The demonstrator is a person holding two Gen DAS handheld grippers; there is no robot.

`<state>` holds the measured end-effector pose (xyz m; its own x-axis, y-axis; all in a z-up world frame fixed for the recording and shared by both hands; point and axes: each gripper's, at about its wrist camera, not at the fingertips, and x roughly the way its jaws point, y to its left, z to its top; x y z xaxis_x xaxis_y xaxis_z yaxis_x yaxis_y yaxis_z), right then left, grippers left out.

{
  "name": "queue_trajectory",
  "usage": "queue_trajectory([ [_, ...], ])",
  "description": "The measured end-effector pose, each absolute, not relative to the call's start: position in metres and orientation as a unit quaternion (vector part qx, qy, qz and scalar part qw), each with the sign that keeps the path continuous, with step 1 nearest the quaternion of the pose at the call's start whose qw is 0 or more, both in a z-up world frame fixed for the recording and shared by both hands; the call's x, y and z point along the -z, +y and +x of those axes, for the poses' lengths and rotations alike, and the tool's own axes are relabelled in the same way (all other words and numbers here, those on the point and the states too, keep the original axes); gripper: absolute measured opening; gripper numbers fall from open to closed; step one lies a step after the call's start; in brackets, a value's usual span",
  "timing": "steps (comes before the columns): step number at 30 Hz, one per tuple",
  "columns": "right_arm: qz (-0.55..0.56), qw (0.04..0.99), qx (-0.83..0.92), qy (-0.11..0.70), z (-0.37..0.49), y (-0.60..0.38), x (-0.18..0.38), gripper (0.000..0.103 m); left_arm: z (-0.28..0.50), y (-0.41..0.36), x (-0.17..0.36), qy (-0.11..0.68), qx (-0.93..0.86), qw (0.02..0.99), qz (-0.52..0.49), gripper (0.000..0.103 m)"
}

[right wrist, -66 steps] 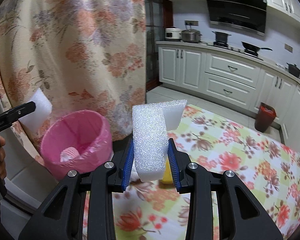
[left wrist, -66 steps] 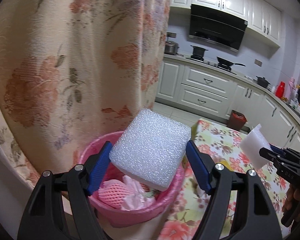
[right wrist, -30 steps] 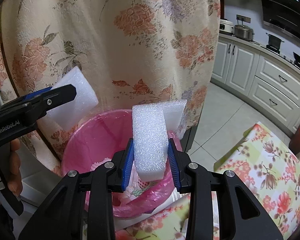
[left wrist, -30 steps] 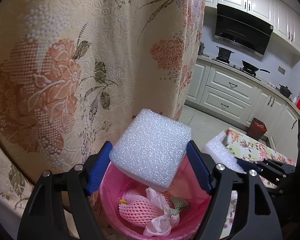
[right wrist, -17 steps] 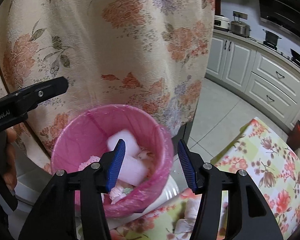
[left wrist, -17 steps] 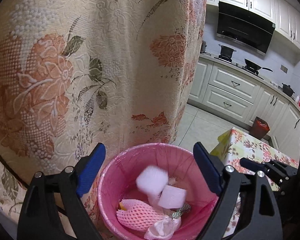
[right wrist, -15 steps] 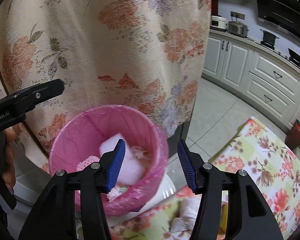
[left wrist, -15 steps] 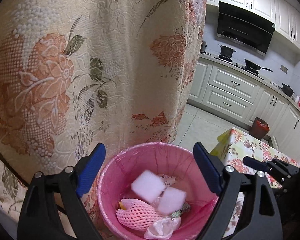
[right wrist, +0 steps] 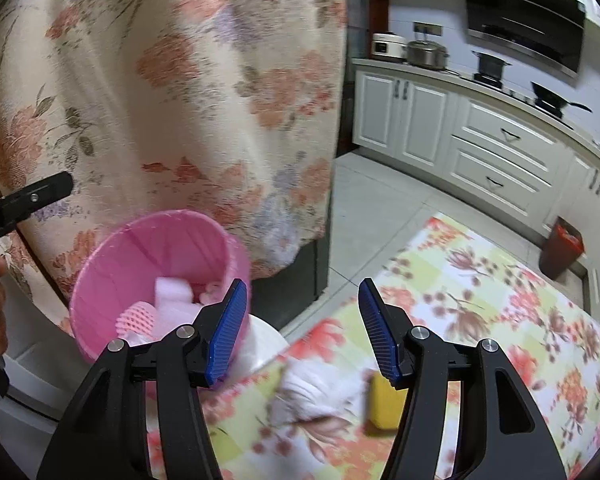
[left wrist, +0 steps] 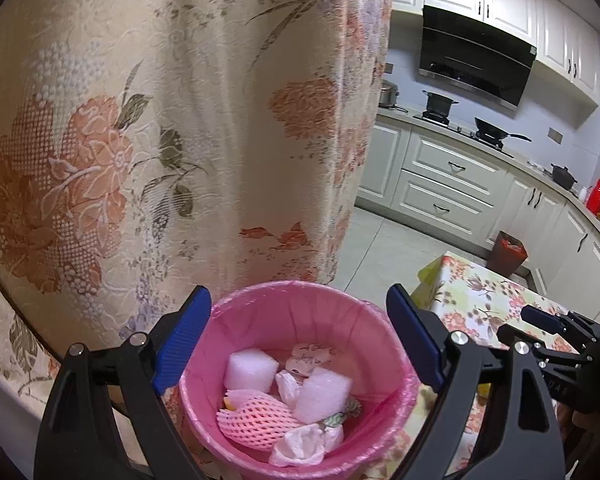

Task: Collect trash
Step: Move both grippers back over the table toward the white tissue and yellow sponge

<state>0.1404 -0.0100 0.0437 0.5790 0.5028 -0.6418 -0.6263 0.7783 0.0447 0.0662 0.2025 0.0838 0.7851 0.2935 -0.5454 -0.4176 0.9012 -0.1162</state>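
Note:
A pink trash bin [left wrist: 300, 312] stands by the floral curtain; it also shows at the left of the right wrist view [right wrist: 140, 248]. Inside lie two white foam blocks [left wrist: 251, 369] [left wrist: 321, 397], a pink fruit net [left wrist: 256, 424] and crumpled tissues [left wrist: 298, 446]. My left gripper [left wrist: 298, 340] is open and empty above the bin. My right gripper [right wrist: 300, 328] is open and empty, to the right of the bin, above the table edge. A white crumpled tissue [right wrist: 312, 392] and a yellow block [right wrist: 382, 404] lie on the floral tablecloth [right wrist: 500, 340] below it.
A floral curtain [left wrist: 160, 120] hangs right behind the bin. White kitchen cabinets [right wrist: 480, 136] and a stove line the far wall. A small red bin [right wrist: 560, 252] stands on the tiled floor.
Both grippers opened over the bin and dropped their foam blocks into it. The right gripper has since swung right, away from the bin and over the table.

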Motion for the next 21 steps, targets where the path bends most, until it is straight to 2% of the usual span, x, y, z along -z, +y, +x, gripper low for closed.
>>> queue_trajectory([
  [14, -0.073, 0.901, -0.264, 0.336, 0.137, -0.091, -0.036, 0.059, 0.072, 0.144, -0.081, 0.275, -0.138, 0.946, -0.104, 0.085],
  [21, -0.065, 0.906, -0.237, 0.346, 0.134, -0.123, -0.022, 0.064, 0.079, 0.109, -0.071, 0.289, -0.105, 0.947, -0.091, 0.085],
])
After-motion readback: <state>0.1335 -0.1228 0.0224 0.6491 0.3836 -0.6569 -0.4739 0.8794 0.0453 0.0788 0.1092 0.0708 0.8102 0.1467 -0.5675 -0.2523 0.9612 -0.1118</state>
